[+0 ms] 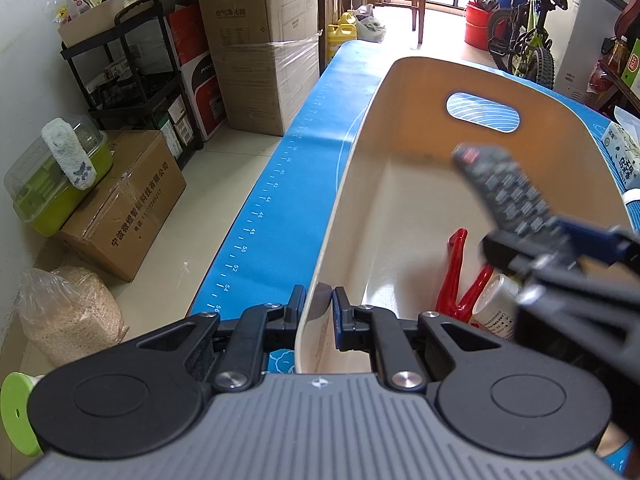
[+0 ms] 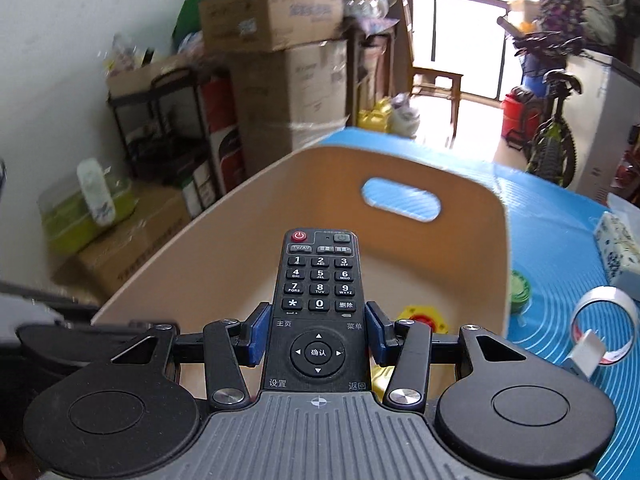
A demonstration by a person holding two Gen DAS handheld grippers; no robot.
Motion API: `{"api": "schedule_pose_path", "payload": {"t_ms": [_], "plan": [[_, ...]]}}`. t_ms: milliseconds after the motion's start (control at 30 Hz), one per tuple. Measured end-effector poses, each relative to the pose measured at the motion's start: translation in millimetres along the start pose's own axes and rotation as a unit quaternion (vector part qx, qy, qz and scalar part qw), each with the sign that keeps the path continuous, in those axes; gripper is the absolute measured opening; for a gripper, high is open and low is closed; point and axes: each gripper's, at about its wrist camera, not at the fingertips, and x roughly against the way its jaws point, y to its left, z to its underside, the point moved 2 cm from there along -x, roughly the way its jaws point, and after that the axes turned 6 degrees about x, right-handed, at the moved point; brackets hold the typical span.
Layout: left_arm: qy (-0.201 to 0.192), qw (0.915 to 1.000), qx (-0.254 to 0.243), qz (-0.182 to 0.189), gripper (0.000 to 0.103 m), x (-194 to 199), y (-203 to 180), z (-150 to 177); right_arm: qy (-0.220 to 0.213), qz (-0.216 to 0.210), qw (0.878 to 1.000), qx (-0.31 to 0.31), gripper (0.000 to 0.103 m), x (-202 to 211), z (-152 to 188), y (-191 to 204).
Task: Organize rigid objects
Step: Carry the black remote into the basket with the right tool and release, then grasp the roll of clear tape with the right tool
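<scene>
A cream wooden bin [image 1: 360, 184] with a handle slot stands on the blue mat [image 1: 288, 208]. My left gripper [image 1: 317, 306] is shut on the bin's near wall. My right gripper [image 2: 318, 330] is shut on a black remote control [image 2: 320, 280] and holds it over the bin [image 2: 192, 240]; the remote shows blurred in the left wrist view [image 1: 504, 188]. Inside the bin lie a red clamp-like tool [image 1: 456, 276], a white tube [image 1: 496, 304] and a yellow box with a red button [image 2: 424, 316].
On the mat to the right of the bin lie a green lid [image 2: 520, 288], a tape roll [image 2: 604, 328] and a tissue pack [image 2: 618, 248]. Cardboard boxes [image 1: 128, 208], a black shelf cart [image 1: 132, 76] and a bicycle [image 1: 524, 40] stand around the table.
</scene>
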Motion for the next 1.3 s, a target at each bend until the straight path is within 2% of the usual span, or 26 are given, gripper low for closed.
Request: {"api": "schedule_pose_path", "payload": {"t_ms": [367,467,533,667,833,1033,1300], "plan": [[-0.001,1.0,0.001,-0.001,0.015,0,-2,1,0.096,-0.026,0.995,0.019,0.054,-22,0,5],[-0.002,1.0,-0.001,-0.002,0.015,0,-2,1,0.101,-0.024,0.994,0.014,0.054,-23,1,2],[-0.002,1.0,-0.001,-0.002,0.015,0,-2,1,0.095,-0.029,0.995,0.011,0.055,-22,1,0],[0.001,1.0,-0.001,-0.003,0.016,-1,-1,1,0.068,-0.028,0.997,0.011,0.066,-13,2,-7],[-0.001,1.0,-0.003,-0.008,0.017,-1,-1,1,0.035,-0.029,0.999,-0.005,0.066,9,2,-29],[-0.001,1.0,-0.001,-0.01,0.017,-1,-2,0,-0.004,0.005,1.0,-0.022,0.066,44,-2,-72],[-0.002,0.9999,0.0,-0.013,0.017,-1,-3,1,-0.023,0.068,0.995,-0.072,0.067,68,13,-147]]}}
